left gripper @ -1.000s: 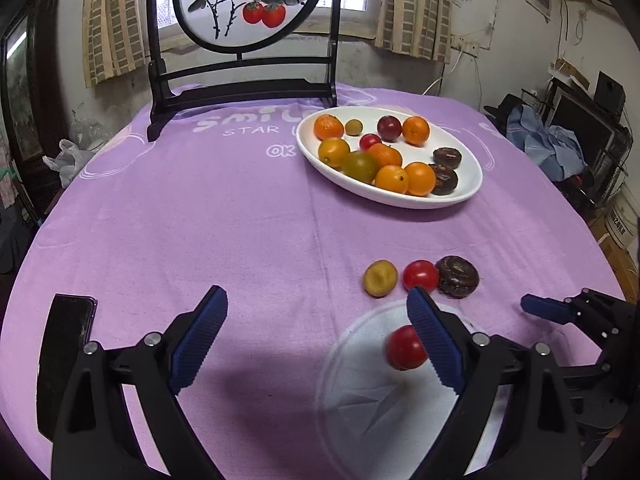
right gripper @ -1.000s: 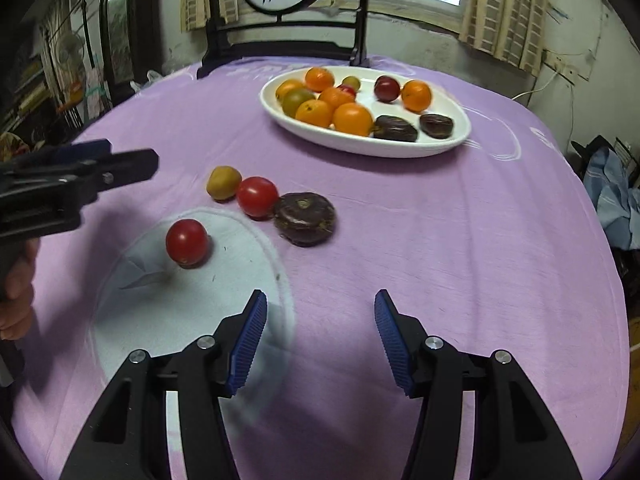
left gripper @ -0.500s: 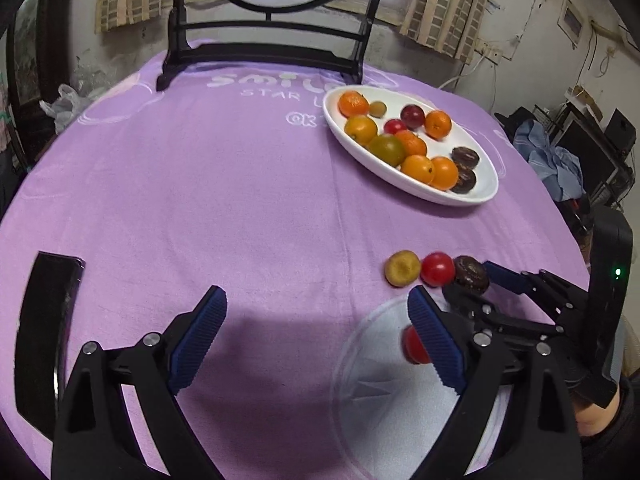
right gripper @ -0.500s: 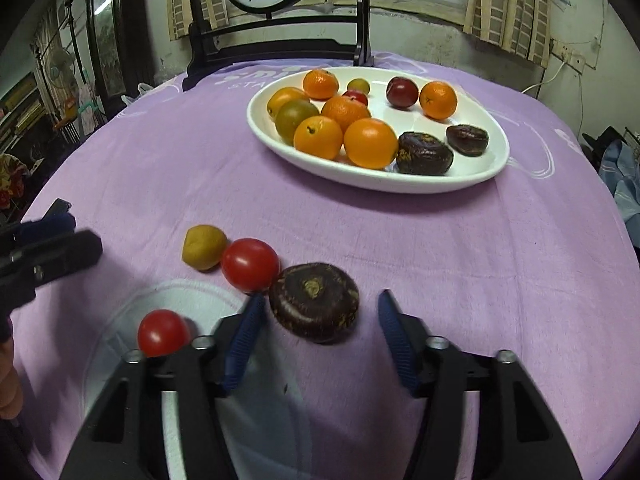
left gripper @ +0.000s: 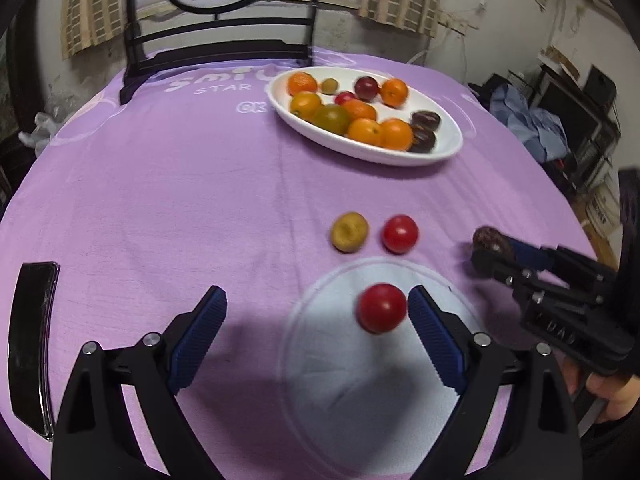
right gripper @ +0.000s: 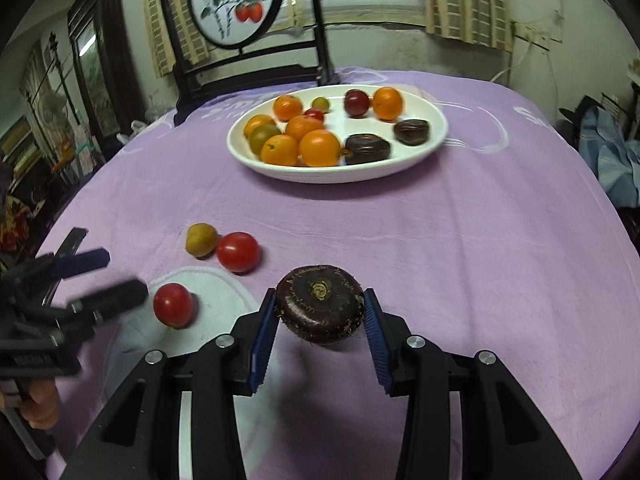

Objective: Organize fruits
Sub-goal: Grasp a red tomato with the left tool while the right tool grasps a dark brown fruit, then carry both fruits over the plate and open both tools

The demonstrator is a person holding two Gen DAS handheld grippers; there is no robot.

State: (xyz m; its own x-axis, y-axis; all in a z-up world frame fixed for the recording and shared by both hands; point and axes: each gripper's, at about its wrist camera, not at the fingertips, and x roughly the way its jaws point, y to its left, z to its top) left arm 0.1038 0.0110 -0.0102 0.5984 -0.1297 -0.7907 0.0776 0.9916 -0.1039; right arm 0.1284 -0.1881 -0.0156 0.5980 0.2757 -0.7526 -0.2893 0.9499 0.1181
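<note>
Left wrist view: left gripper (left gripper: 316, 312) spread wide, nothing pinched, a red tomato (left gripper: 381, 308) just inside its right-hand pad on the white round patch (left gripper: 360, 396) of the purple cloth (left gripper: 160, 200). Beyond that patch, toward the white dish (left gripper: 448, 152), a yellow-brown fruit (left gripper: 349, 231) and a second red tomato (left gripper: 400, 233) side by side. Right of the patch, right gripper (left gripper: 486, 250) seen side-on, a dark brown fruit (left gripper: 489, 240) at its tips. Left of the patch, near the table edge, a black phone (left gripper: 30, 344).

Right wrist view: right gripper (right gripper: 320, 316) narrow and clamped on the dark brown fruit (right gripper: 320, 306), apparently lifted clear of the cloth, well short of the white dish (right gripper: 434, 136). Grip itself plain here only; from the other side merely suggested. Left gripper (right gripper: 104, 280) blurred at the patch's left, beside the tomato (right gripper: 173, 305).

Progress, as a judgement: mostly done. Oranges, two dark fruits and small ones already in the dish; one fruit in hand, three left on the cloth.
</note>
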